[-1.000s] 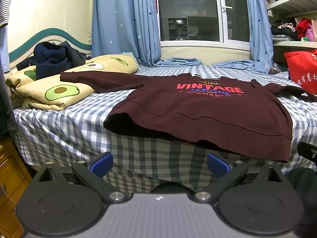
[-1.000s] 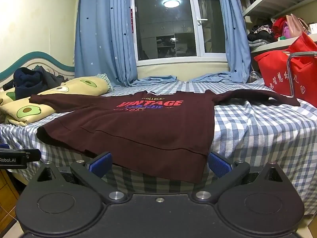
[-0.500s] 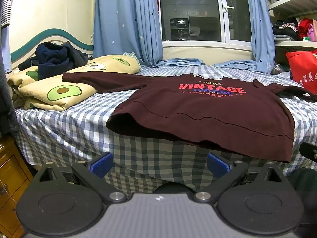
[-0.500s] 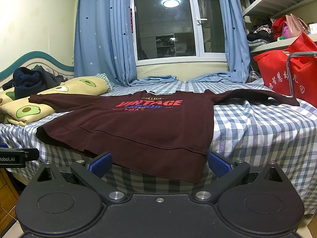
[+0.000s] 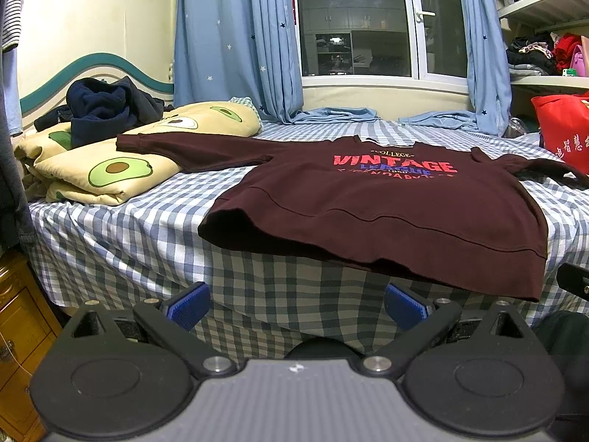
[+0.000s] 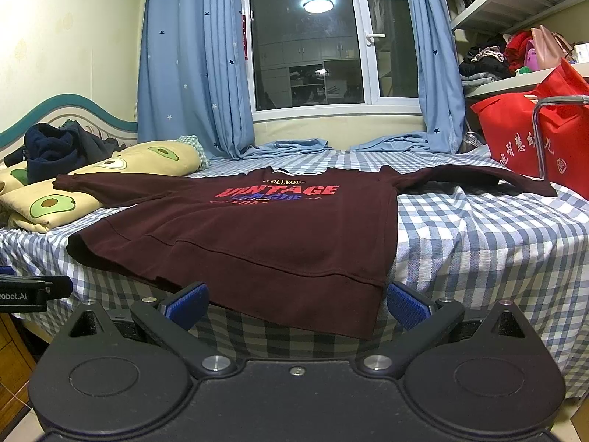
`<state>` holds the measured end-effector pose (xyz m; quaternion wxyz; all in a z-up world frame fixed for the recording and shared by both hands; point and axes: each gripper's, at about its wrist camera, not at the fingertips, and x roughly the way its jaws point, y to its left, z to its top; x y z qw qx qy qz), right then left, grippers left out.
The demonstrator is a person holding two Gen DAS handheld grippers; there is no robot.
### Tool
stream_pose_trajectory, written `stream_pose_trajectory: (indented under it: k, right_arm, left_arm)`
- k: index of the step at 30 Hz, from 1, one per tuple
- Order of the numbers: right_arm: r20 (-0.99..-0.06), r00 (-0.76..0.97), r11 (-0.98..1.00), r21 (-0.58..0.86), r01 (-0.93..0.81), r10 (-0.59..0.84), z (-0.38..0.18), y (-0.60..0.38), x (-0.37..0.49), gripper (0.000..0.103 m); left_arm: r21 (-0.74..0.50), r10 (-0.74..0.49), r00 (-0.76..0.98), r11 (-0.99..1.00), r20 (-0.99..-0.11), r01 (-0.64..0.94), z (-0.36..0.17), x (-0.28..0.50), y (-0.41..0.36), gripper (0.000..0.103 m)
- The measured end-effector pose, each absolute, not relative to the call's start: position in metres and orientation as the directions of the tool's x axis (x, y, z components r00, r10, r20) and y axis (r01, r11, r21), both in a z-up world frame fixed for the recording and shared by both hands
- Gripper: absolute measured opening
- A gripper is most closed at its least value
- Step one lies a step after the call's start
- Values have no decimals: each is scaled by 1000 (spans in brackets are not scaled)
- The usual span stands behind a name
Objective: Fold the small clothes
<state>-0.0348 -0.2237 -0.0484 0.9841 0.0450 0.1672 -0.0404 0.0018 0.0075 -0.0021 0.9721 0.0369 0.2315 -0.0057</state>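
A dark maroon sweatshirt (image 5: 371, 202) with red "VINTAGE" lettering lies flat, front up, on the checked bed (image 5: 147, 228), sleeves spread to both sides and hem hanging over the near edge. It also shows in the right wrist view (image 6: 279, 228). My left gripper (image 5: 296, 304) is open and empty, below and in front of the hem's left part. My right gripper (image 6: 296, 304) is open and empty, just in front of the hem near its right corner. The left gripper's body (image 6: 25, 291) shows at the left edge of the right wrist view.
Avocado-print pillows (image 5: 110, 169) with a dark navy garment (image 5: 106, 110) on top lie at the bed's left. A red bag (image 6: 530, 143) and a metal chair frame (image 6: 541, 125) stand at the right. A wooden cabinet (image 5: 18, 331) is at lower left. Blue curtains (image 6: 191, 73) hang behind.
The left gripper has risen and shifted slightly, so the sweatshirt sits a little lower and to the right in its view. The right gripper has barely moved. Both stay open.
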Motion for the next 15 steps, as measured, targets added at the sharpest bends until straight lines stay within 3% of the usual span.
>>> stream_pose_trajectory:
  k: [15]
  right_arm:
    - [-336,940,993,75,93,-63,-50,-223,-34,103]
  left_arm:
    - [71,9,892,997,-452,26,-2,1,8,102]
